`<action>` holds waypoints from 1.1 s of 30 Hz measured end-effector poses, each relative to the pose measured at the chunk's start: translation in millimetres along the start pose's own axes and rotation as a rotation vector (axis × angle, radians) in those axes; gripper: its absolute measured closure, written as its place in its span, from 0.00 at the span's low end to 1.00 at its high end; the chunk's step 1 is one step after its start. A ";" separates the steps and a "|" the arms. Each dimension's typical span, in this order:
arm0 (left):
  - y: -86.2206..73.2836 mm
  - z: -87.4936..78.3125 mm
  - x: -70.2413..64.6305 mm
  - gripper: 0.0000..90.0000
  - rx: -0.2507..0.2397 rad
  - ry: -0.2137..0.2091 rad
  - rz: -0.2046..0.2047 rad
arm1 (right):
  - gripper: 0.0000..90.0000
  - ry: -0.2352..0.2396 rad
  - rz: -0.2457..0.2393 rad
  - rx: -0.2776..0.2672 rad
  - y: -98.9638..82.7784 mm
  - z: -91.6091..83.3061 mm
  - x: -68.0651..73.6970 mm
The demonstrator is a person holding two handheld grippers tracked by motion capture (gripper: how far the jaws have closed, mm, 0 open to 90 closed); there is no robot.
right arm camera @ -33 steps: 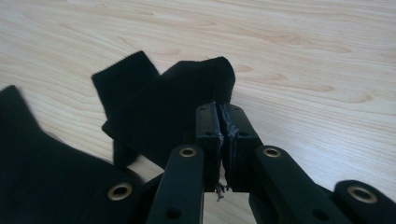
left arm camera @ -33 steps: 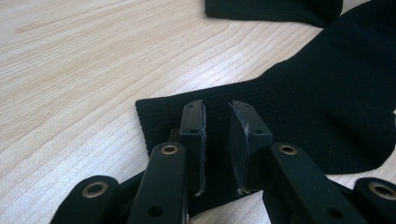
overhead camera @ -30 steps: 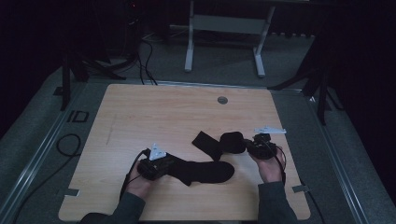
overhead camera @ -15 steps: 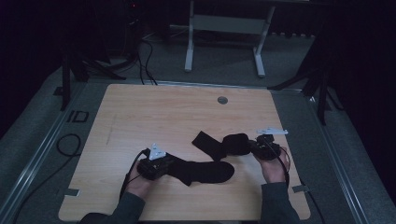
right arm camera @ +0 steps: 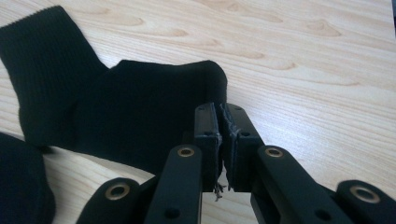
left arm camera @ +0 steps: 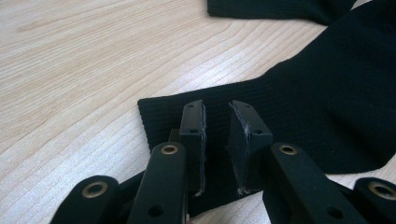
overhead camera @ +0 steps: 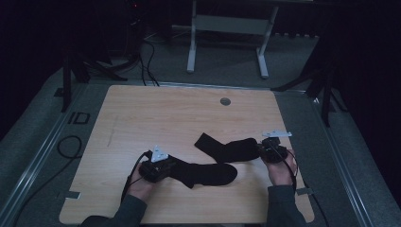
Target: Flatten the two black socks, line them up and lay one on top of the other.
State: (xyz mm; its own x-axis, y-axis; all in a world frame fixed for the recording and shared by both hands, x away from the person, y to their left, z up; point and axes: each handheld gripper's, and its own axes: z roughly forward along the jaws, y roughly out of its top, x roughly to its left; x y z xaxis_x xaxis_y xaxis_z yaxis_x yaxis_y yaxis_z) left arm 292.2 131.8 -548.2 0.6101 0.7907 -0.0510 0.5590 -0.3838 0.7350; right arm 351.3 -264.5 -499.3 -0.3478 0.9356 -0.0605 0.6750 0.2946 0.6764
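Note:
Two black socks lie on the wooden table (overhead camera: 156, 113). The nearer sock (overhead camera: 208, 174) (left arm camera: 327, 93) stretches rightward from my left gripper (overhead camera: 171, 165) (left arm camera: 217, 108). That gripper's jaws rest over the ribbed cuff, side by side, with a narrow gap between the pads. The farther sock (overhead camera: 229, 149) (right arm camera: 140, 116) lies with its cuff toward the table's middle. My right gripper (overhead camera: 261, 150) (right arm camera: 218, 108) is shut on the edge of its rounded toe end. A hand holds each gripper from the near edge.
A round grommet (overhead camera: 225, 101) sits near the table's far edge. A metal stand (overhead camera: 227, 23) and dark tripod legs (overhead camera: 326, 85) stand on the floor beyond. A cable (overhead camera: 71, 142) loops at the left of the table.
My right gripper has shifted slightly to the right, drawing the farther sock's toe end out so that the sock lies longer and flatter. The left gripper and the nearer sock have stayed put.

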 end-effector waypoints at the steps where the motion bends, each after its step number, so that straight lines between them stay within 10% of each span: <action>1: 0.0 -0.2 0.2 0.85 0.000 0.000 0.000 | 0.94 -0.001 0.002 0.002 -0.5 0.7 -1.0; 12: 0.0 -0.4 0.9 0.85 0.001 0.002 -0.002 | 0.76 -0.041 -0.004 -0.008 -0.8 0.4 -5.3; 33: -0.2 0.8 0.4 0.84 0.004 0.001 -0.005 | 0.69 0.193 -0.255 -0.020 22.9 18.6 45.2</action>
State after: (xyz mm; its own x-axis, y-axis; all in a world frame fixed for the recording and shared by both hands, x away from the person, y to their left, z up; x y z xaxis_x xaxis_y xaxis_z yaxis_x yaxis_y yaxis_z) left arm 292.8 131.9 -548.9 0.6063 0.7934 -0.0542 0.5643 -0.3812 0.7323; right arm 363.2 -211.8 -500.1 -0.6227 0.7772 -0.0909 0.5379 0.5095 0.6716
